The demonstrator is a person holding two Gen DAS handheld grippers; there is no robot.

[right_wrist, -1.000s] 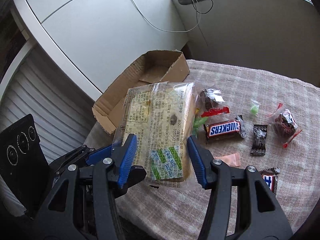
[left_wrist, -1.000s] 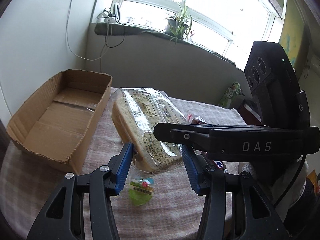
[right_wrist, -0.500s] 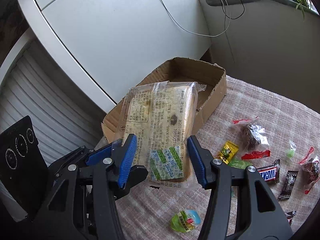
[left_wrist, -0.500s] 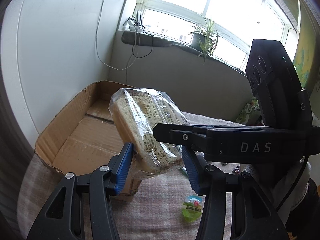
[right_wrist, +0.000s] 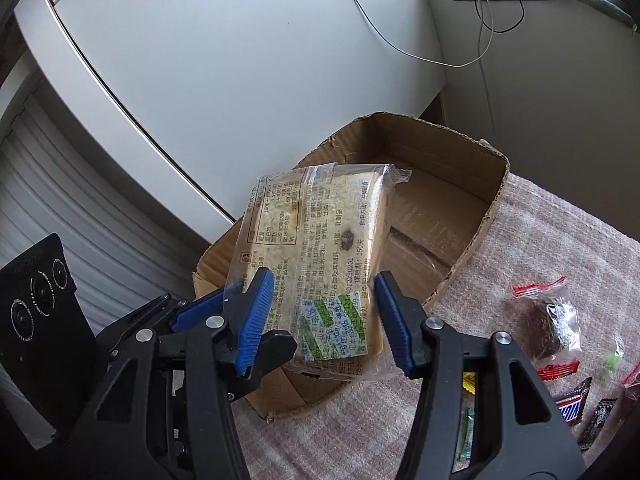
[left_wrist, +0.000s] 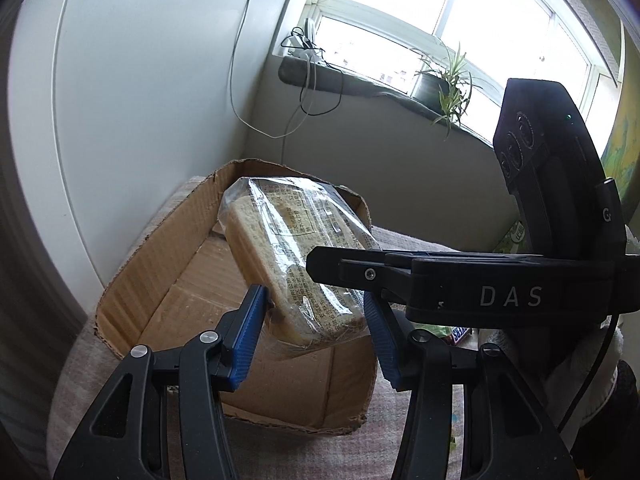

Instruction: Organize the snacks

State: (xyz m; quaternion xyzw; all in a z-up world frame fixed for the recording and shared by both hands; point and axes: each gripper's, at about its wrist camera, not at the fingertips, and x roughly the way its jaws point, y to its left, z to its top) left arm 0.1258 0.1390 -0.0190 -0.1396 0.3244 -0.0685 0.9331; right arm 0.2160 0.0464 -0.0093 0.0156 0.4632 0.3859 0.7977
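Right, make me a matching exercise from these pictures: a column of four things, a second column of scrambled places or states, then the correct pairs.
Things:
1. clear-wrapped bread pack
2. brown cardboard box
3. potted green plant
4. dark round cake in clear wrapper

Places or states:
A. lying on the checked tablecloth
B. standing on the windowsill
C. held in the air between both grippers
D. open-topped, nothing inside

Pairs: 1-C, 2-D, 3-B, 4-A

A bright window [left_wrist: 460,28] fills the upper right, potted plant [left_wrist: 444,88] on its sill; white wall [left_wrist: 152,80] at left.
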